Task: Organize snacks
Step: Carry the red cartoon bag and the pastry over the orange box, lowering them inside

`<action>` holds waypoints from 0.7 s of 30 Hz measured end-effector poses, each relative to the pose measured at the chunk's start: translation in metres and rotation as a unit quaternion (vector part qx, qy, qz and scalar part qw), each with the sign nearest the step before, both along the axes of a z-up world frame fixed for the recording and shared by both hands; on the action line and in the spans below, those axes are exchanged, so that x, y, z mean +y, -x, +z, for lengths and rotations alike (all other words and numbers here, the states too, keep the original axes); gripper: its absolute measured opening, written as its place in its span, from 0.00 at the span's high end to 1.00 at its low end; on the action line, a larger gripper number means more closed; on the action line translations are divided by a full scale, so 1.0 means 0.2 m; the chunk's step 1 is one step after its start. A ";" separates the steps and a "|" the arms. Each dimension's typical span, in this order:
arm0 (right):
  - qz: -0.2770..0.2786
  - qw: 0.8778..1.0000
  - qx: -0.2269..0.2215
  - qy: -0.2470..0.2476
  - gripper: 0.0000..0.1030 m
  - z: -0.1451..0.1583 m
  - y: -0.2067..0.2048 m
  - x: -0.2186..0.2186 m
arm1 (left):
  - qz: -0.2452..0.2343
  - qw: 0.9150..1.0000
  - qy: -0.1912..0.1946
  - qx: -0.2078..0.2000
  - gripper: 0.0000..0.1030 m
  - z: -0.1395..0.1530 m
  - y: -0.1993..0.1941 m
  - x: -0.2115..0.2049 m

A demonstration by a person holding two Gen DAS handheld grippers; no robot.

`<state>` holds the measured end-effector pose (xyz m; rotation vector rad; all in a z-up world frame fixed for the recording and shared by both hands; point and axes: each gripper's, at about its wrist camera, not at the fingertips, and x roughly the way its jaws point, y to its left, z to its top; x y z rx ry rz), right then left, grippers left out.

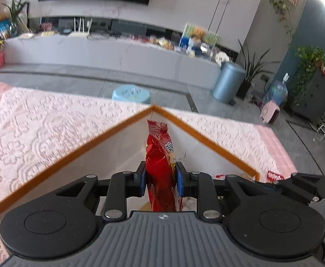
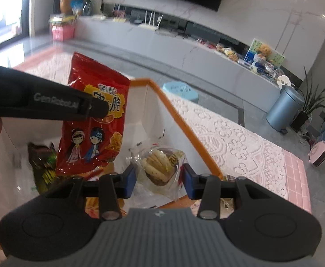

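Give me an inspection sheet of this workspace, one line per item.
Surface: table under a pink lace cloth.
Job's things: white box with orange rim on the cloth; red snack bag held upright over it; clear cookie pack and dark green-brown packet among the snacks inside.
Clutter: a red wrapper on the cloth beside the box.
Grippers: left gripper shut on the red snack bag; right gripper holds the cookie pack between its pads.
Cables: nothing seen on the table.
Surroundings: TV bench loaded with items, blue stool, metal bin, potted plants, water jug.
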<state>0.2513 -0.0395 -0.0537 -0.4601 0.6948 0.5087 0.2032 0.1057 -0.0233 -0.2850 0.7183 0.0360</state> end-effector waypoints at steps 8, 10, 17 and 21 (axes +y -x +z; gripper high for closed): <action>0.012 0.998 0.015 0.055 0.59 -0.11 -0.10 0.08 | -0.004 0.999 0.017 0.038 0.72 -0.11 -0.09 0.00; 0.016 0.998 0.018 0.063 0.59 -0.13 -0.11 0.10 | -0.003 0.999 0.020 0.044 0.72 -0.12 -0.10 0.01; 0.023 0.996 0.021 0.086 0.58 -0.16 -0.12 0.14 | 0.005 0.998 0.011 0.067 0.71 -0.12 -0.12 0.01; 0.016 0.996 0.027 0.081 0.59 -0.16 -0.12 0.13 | 0.012 0.997 0.003 0.073 0.70 -0.12 -0.12 0.02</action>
